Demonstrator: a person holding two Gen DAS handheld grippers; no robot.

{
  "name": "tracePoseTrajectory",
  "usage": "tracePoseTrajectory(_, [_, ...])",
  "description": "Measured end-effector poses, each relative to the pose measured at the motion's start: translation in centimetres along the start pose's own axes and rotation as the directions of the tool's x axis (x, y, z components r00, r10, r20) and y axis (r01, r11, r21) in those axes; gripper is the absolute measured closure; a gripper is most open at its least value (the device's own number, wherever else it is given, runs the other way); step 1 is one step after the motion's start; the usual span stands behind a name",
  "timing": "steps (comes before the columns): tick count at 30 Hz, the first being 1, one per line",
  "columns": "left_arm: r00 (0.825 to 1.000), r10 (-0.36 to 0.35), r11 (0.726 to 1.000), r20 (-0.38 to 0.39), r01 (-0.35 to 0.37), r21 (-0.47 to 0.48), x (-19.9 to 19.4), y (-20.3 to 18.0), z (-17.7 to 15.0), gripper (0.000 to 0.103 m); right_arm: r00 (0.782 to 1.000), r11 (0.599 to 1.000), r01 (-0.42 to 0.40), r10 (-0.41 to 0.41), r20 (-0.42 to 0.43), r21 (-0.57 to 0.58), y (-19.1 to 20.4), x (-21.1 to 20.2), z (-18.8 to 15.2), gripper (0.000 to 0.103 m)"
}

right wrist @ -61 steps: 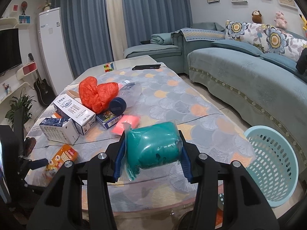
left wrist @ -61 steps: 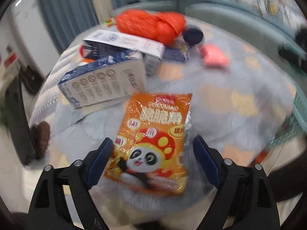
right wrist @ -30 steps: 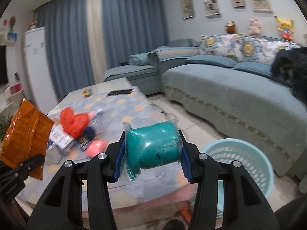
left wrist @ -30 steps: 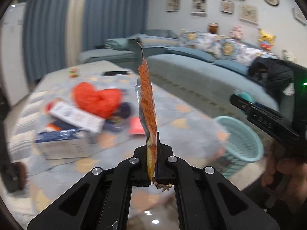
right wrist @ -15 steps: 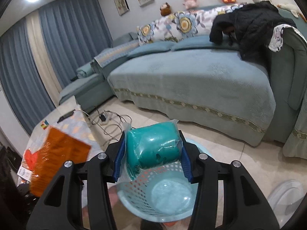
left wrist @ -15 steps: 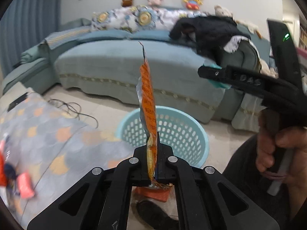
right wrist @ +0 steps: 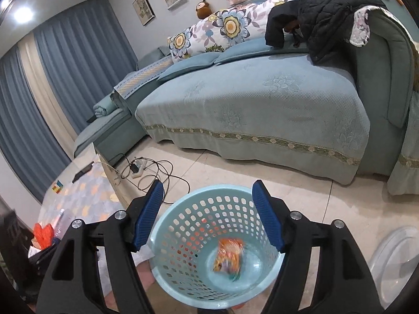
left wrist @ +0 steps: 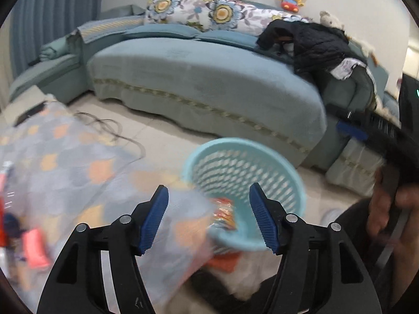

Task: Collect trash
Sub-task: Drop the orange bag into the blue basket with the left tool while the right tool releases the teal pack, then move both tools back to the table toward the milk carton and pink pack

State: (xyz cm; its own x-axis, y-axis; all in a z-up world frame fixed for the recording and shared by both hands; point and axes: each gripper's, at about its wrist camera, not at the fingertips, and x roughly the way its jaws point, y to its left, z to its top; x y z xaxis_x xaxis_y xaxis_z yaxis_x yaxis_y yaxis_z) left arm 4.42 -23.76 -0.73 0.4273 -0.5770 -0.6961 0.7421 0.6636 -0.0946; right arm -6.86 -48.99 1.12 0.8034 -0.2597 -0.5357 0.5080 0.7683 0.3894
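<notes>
Now both grippers hang above the light blue basket (right wrist: pixel 217 238) on the floor with their blue-padded fingers spread wide and nothing between them: the right gripper (right wrist: pixel 208 214) is directly over the rim, the left gripper (left wrist: pixel 209 217) over the surface (left wrist: pixel 65 162) edge beside it. An orange snack bag (right wrist: pixel 229 255), blurred, is inside the basket near its bottom, and through the left view orange shows behind the mesh wall (left wrist: pixel 222 214).

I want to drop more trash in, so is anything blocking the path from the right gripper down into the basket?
Nothing visible does. The right gripper is open above the light blue basket, whose mouth is uncovered; only an orange snack bag lies inside.
</notes>
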Motion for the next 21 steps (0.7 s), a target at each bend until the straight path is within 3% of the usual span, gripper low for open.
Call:
tracePoseTrajectory(4, [0.99,0.131,0.991,-0.051,-0.13,0.036,-2.4,2.9,-2.5,0.039,0.999,0.998,-0.035,0.035,-0.001,-0.046,2.0,-0.1,-0.5,0.036])
tracePoseTrajectory(9, [0.952,0.302,0.953,-0.042,-0.302,0.002,-7.1,8.6,-5.8,0.038,0.99,0.958,-0.139,0.14,-0.014,-0.251,9.6,-0.3,-1.6,0.036])
tracePoseTrajectory(12, [0.888,0.459,0.884,-0.019,-0.459,-0.091,-10.1,12.7,-7.9,0.035,0.978,0.89,-0.201,0.208,-0.029,-0.409,15.3,-0.6,-2.0,0.031])
tracePoseTrajectory(14, [0.838,0.543,0.81,-0.063,-0.542,-0.223,-11.8,16.2,-9.4,0.035,0.959,0.814,-0.262,0.278,-0.048,-0.518,20.2,-1.0,-1.9,0.026])
tracePoseTrajectory(15, [0.825,0.558,0.774,-0.09,-0.557,-0.301,-12.6,17.9,-10.4,0.035,0.945,0.775,-0.302,0.32,-0.068,-0.555,22.7,-1.0,-1.6,0.024])
tracePoseTrajectory(17, [0.817,0.564,0.722,-0.119,-0.558,-0.41,-13.8,20.3,-12.1,0.035,0.912,0.706,-0.382,0.391,-0.121,-0.597,26.8,-0.7,-1.4,0.018])
tracePoseTrajectory(19, [0.791,0.597,0.675,-0.13,-0.584,-0.451,-15.2,21.7,-13.6,0.034,0.884,0.653,-0.442,0.435,-0.173,-0.616,30.5,0.2,-1.4,0.017])
tracePoseTrajectory(21, [0.79,0.595,0.648,-0.148,-0.581,-0.493,-16.1,23.1,-14.5,0.033,0.871,0.635,-0.466,0.45,-0.196,-0.615,33.2,1.4,-2.1,0.017])
